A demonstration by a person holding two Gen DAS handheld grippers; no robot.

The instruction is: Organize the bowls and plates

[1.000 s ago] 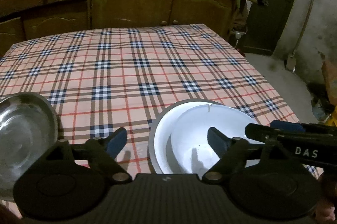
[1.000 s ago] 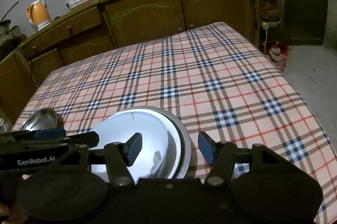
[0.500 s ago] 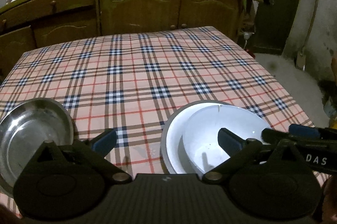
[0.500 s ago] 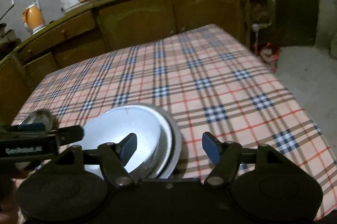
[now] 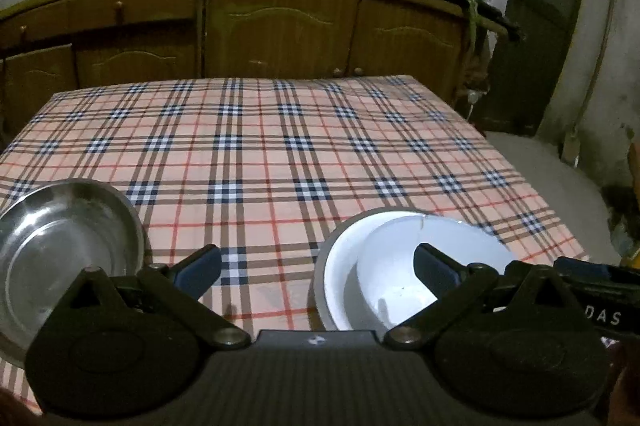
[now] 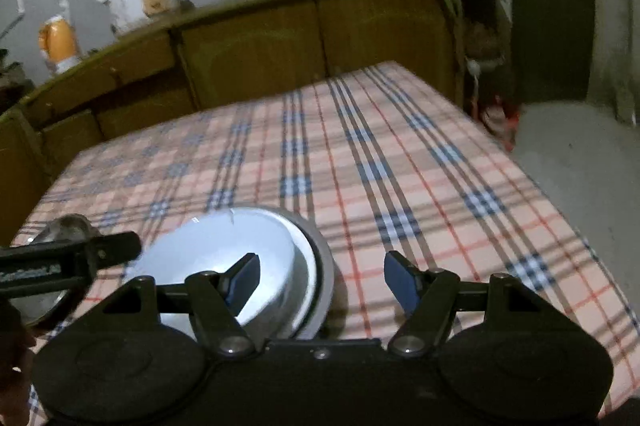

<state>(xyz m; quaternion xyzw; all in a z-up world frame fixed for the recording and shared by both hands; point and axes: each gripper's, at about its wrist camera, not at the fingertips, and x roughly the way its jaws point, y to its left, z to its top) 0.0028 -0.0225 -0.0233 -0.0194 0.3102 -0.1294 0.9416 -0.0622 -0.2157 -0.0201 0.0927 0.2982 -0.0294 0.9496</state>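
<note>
Tablecloth (image 5: 280,154) plaid; cabinets (image 5: 280,30) behind.

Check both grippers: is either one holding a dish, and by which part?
Nothing is held. The left gripper and right gripper are both open; the white bowl sits untouched in its grey dish.
</note>
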